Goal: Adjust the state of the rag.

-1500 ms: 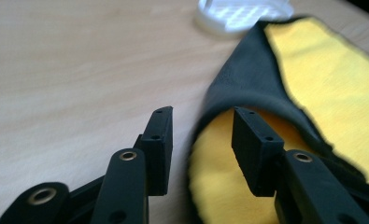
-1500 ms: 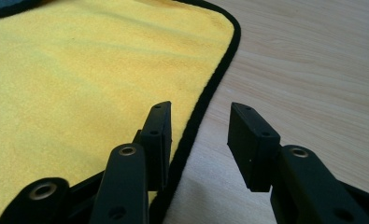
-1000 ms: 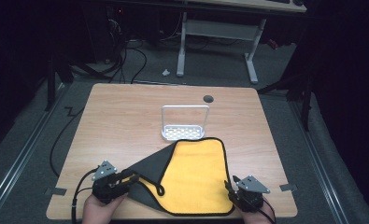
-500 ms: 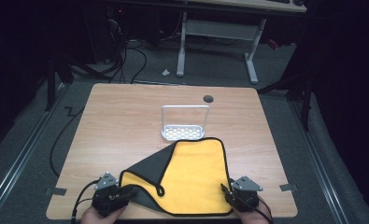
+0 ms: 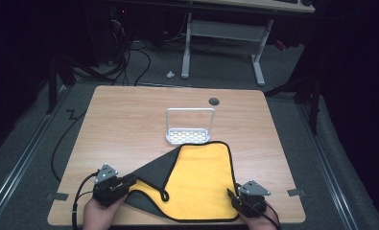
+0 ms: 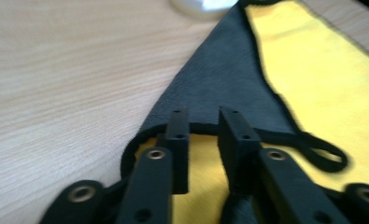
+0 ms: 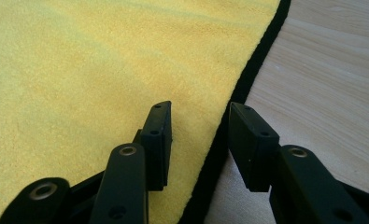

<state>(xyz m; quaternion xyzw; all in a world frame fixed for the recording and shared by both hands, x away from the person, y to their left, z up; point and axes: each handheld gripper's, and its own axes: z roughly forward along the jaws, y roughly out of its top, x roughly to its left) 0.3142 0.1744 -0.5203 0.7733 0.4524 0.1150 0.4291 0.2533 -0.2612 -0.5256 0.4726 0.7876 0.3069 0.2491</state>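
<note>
Now I am kneeling my left gripper (image 5: pixel 129 181) down onto the folded-over corner of the cloth (image 5: pixel 201 179), at the near left of the table (image 5: pixel 129 115). Its jaws have just been closing and are standing narrow, with the dark hem lying between them; whether the pads are already pinching it I cannot quite tell, as the left gripper view is blurred there. That same view is showing the grey underside of the flap and a small black loop (image 6: pixel 324 154) beside my jaws, while the high view is showing the rack (image 5: pixel 189 127) standing just beyond the cloth's far edge. My right gripper (image 7: pixel 198 140) is resting at the near right corner, jaws half open, straddling the black hem without pressing it. Compared with a second ago, the flap's corner is lying farther left and lower. No writing is readable anywhere.
</note>
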